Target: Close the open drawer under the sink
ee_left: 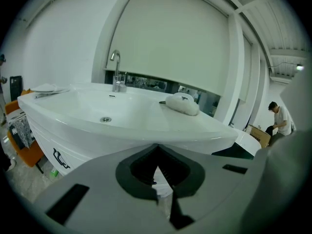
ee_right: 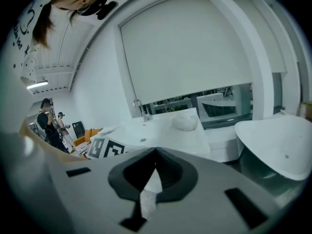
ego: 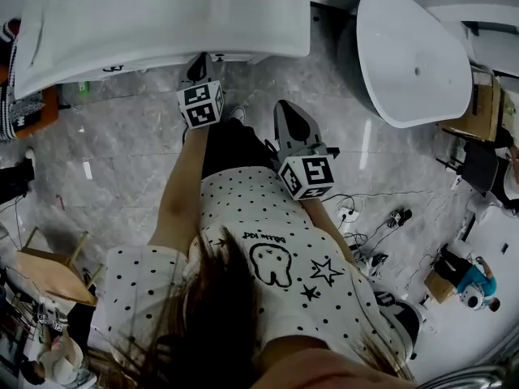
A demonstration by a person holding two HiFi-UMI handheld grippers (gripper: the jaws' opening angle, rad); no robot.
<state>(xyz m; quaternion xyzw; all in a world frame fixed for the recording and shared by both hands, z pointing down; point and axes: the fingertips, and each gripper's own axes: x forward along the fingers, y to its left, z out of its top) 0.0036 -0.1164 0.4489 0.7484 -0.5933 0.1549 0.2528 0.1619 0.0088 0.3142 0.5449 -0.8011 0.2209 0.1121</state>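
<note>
A white sink fills the top left of the head view, with its drain, and its tap shows in the left gripper view. Under the basin is the white cabinet front with a black mark; whether a drawer stands out I cannot tell. My left gripper is shut and empty, its tips close to the sink's front edge, level with the rim. My right gripper is farther back and to the right, jaws together with nothing in them. A white rounded lump lies on the sink's right side.
A second white basin stands to the right on the marble floor. Cables and plugs lie at the right, a wooden stool at the left. An orange seat is beside the sink. People stand in the background.
</note>
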